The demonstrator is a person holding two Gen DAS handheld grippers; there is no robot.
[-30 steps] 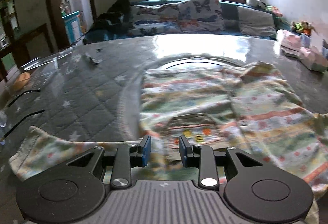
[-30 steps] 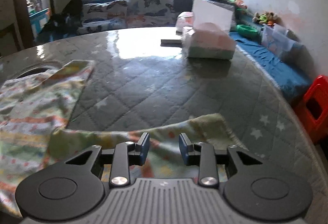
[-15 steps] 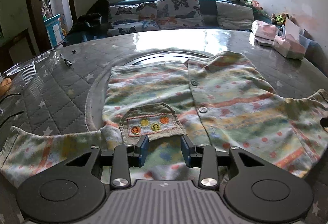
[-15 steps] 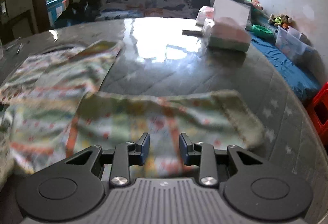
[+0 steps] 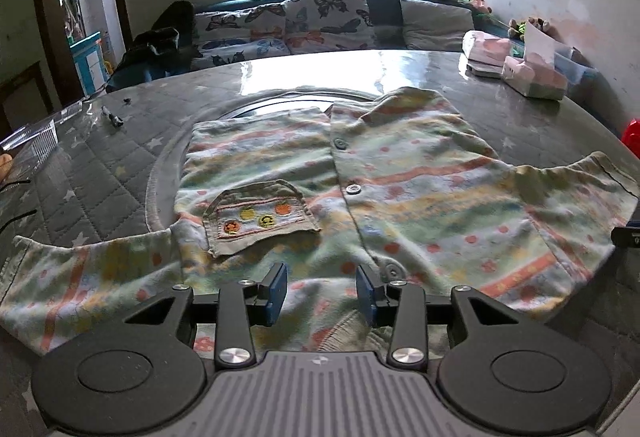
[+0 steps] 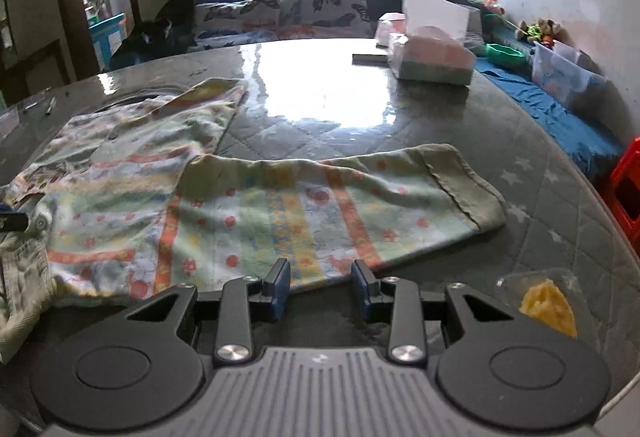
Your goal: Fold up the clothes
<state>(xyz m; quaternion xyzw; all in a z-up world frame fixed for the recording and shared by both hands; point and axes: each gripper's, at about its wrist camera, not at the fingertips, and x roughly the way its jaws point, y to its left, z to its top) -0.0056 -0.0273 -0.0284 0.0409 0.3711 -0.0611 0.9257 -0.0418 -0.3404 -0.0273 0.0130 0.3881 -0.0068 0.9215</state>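
Observation:
A small striped, dotted button-up shirt (image 5: 400, 177) lies flat and face up on the quilted grey table, sleeves spread, with a chest pocket (image 5: 258, 219). My left gripper (image 5: 322, 295) is open and empty, hovering over the shirt's collar end. My right gripper (image 6: 320, 289) is open and empty, just off the near edge of the shirt's right sleeve (image 6: 328, 209). The right gripper's edge shows at the far right of the left wrist view (image 5: 628, 233).
Tissue packs (image 6: 430, 57) and a white box stand at the table's far right. A marker (image 5: 112, 117) and a clear tray (image 5: 36, 137) lie far left. A yellow snack in clear wrap (image 6: 548, 303) lies near the right gripper. A sofa with cushions (image 5: 328, 17) is behind.
Both grippers have pulled back and up from the shirt, so more of it shows. Their jaws stand a little wider. The shirt now lies flat and spread.

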